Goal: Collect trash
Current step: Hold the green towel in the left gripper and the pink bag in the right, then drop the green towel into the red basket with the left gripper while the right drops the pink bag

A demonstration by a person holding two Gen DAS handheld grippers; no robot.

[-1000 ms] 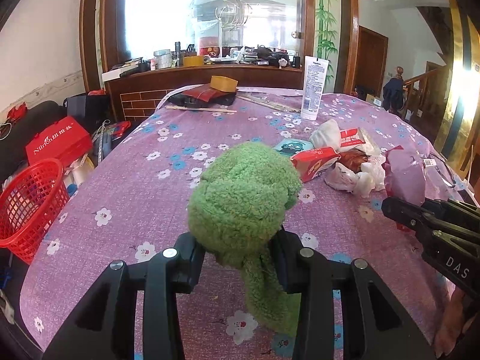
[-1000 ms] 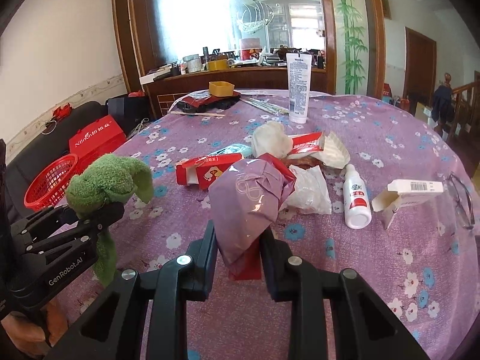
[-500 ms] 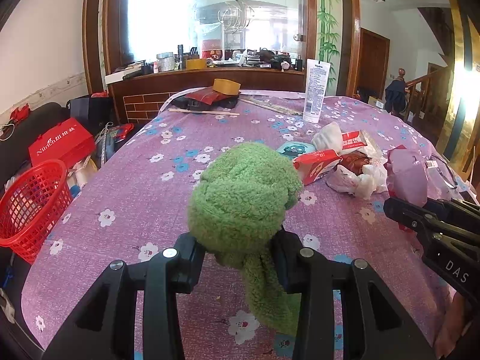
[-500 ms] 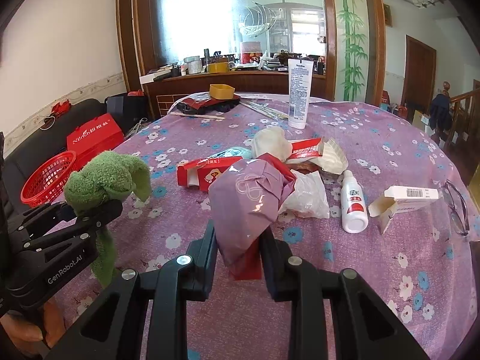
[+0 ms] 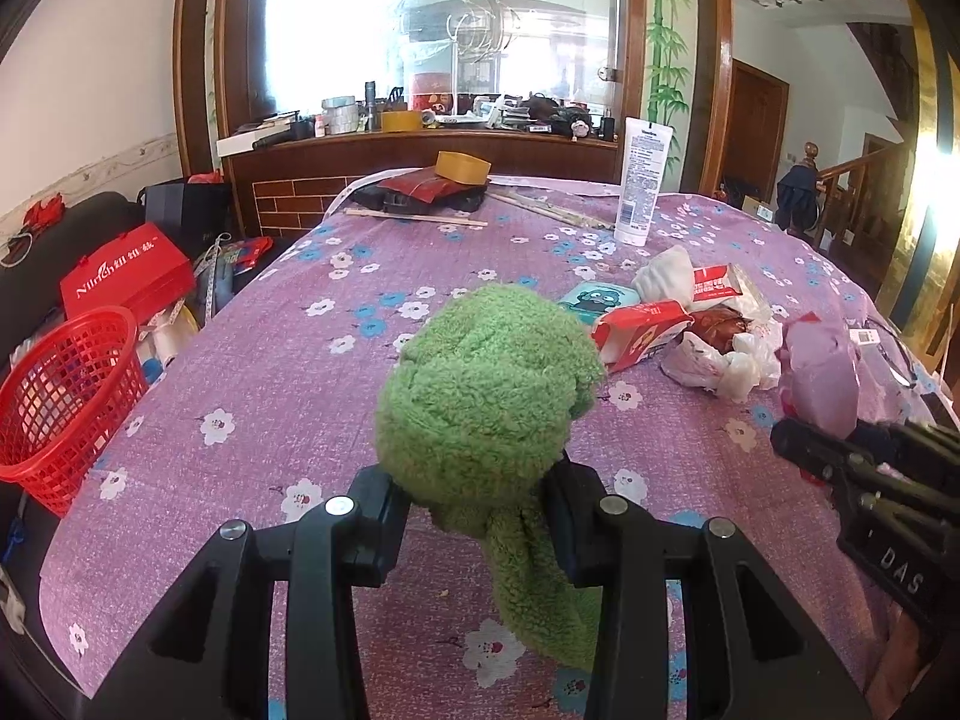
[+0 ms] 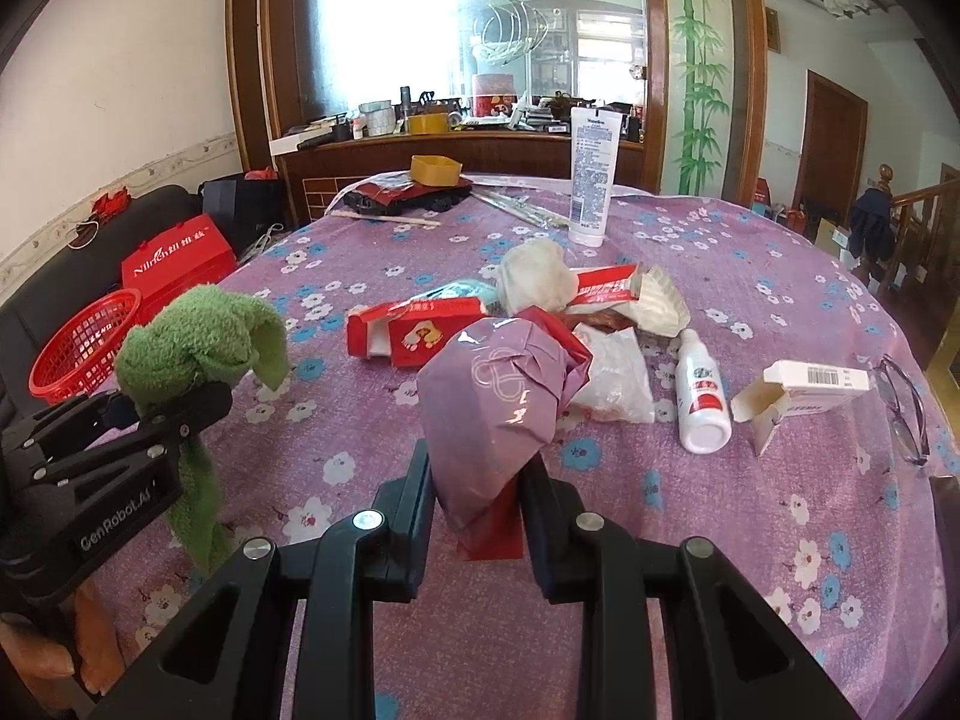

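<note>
At far left, a red plastic mesh basket (image 5: pixel 63 402) sits beside and below the round table covered in a purple flowered cloth (image 5: pixel 288 372). The left gripper (image 5: pixel 477 516) is clamped on a fuzzy green cloth (image 5: pixel 486 390), bunched above its fingers with a tail hanging down over the table. Past the middle lies a heap of trash: a torn red and white carton (image 6: pixel 420 330), a crumpled white tissue (image 6: pixel 537 282), and a clear plastic bag (image 6: pixel 618 378). The right gripper (image 6: pixel 477 504) pinches a crumpled mauve plastic bag (image 6: pixel 492 402) with what may be a red wrapper tucked under it, lifted off the cloth. Further right lie a small white bottle with a red label (image 6: pixel 702 396), an open white cardboard box (image 6: pixel 798 396) and a pair of eyeglasses (image 6: pixel 906 414). A tall white lotion tube (image 6: pixel 591 174) stands at the far side.
</note>
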